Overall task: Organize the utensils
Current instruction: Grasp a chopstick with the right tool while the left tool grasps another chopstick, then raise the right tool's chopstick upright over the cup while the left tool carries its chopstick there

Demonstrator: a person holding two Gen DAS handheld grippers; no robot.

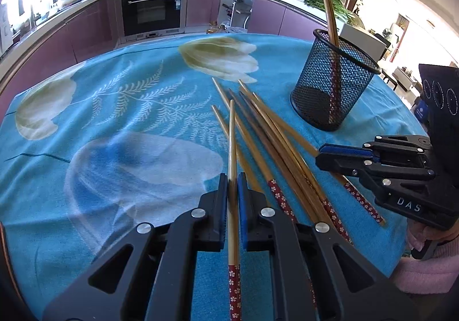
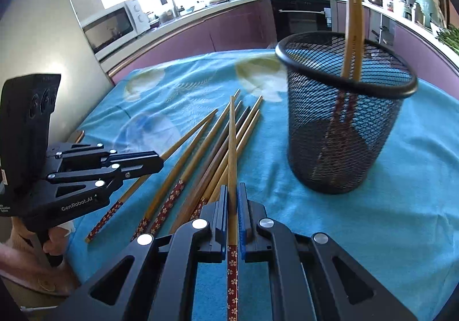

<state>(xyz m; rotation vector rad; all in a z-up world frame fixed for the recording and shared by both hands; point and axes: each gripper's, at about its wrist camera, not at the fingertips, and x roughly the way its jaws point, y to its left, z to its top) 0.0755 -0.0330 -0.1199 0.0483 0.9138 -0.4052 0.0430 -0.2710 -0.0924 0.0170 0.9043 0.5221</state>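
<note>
Bamboo chopstick (image 1: 233,166) sits clamped in the left gripper (image 1: 233,186); the right gripper (image 2: 233,200) clamps another chopstick (image 2: 232,149). Either thin stick could pivot and miss the mesh holder (image 2: 344,120) ahead.

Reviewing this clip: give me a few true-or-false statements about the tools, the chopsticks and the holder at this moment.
1. The left tool is shut on a bamboo chopstick with a red flowered handle. True.
2. The right tool is open and empty. False: it grips a second bamboo chopstick.
3. The black mesh holder lies tipped over. False: it stands upright on the blue floral tablecloth.
4. Chopsticks already stand in the holder. True.
</note>
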